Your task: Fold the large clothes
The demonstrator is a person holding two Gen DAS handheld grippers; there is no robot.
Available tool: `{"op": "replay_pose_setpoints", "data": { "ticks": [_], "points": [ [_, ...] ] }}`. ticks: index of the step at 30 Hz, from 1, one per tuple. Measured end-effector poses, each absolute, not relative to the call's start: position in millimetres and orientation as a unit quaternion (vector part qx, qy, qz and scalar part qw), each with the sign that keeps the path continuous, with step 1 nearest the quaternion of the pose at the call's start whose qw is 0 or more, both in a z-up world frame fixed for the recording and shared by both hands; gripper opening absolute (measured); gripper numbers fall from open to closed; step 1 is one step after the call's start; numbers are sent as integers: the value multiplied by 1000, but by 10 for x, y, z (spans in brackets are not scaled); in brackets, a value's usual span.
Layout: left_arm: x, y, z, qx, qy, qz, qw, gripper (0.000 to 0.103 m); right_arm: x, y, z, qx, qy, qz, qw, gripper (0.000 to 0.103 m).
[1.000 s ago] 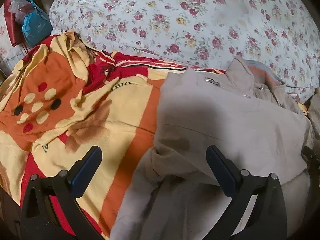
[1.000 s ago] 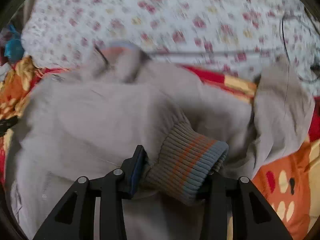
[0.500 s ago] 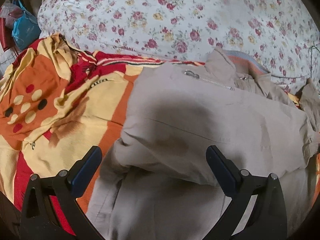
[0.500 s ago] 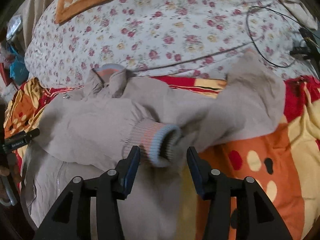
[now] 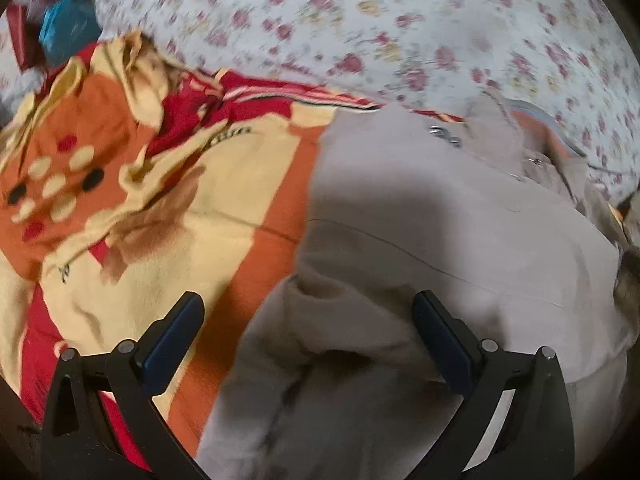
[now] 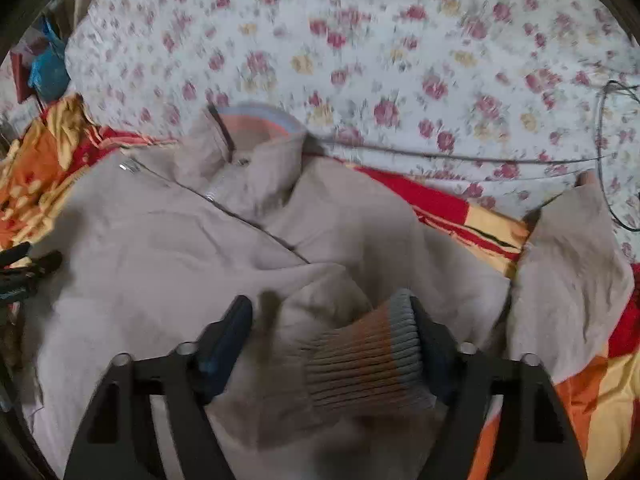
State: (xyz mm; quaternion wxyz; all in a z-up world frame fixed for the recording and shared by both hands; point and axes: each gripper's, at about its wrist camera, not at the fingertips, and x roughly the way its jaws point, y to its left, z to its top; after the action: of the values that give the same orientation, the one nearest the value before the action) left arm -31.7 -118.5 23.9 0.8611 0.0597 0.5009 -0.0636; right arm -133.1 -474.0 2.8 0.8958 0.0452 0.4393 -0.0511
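Your left tongs (image 5: 307,328) are wide open, holding nothing, over the beige jacket (image 5: 460,240) on the orange blanket (image 5: 160,248). Your right tongs (image 6: 332,328) are parted with the ribbed cuff (image 6: 368,360) lying between them, against the right finger; no visible clamp.

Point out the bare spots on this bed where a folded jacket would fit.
The widest bare patch is the floral sheet beyond the jacket's collar, though a thin cable loops at its right. The orange blanket left of the beige jacket is free but rumpled. The middle is crowded: the jacket and its ribbed cuff fill it.
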Motion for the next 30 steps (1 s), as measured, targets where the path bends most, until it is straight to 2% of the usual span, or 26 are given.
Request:
{"op": "replay_pose_setpoints", "data": {
  "ticks": [1,6,10,11,14,17,23,30],
  "points": [
    [-297,-1150,210,55,504,-61,860,103,-1310,-4750,44,36,434,-57,899,8],
    [-289,-1107,196,33,508,-59,859,103,-1362,-4825,186,55,383,-77,919,8],
    [-366,-1174,305,47,496,-69,864,103,-1385,-4886,60,73,406,-98,905,20],
    [-396,-1192,350,48,492,-73,866,103,-1465,-4916,60,76,406,-101,905,29],
    [-459,-1238,479,47,480,-83,872,103,-1748,-5111,108,111,388,-96,910,44],
    [-532,-1320,601,44,468,-95,877,103,-2085,-5499,133,167,374,-120,904,51],
    [-628,-1531,602,58,472,-115,872,103,-2546,-6183,-40,241,385,-189,870,55],
    [-744,-1679,549,79,477,-124,866,103,-2485,-6116,24,237,372,-172,881,56]
  ]
}}
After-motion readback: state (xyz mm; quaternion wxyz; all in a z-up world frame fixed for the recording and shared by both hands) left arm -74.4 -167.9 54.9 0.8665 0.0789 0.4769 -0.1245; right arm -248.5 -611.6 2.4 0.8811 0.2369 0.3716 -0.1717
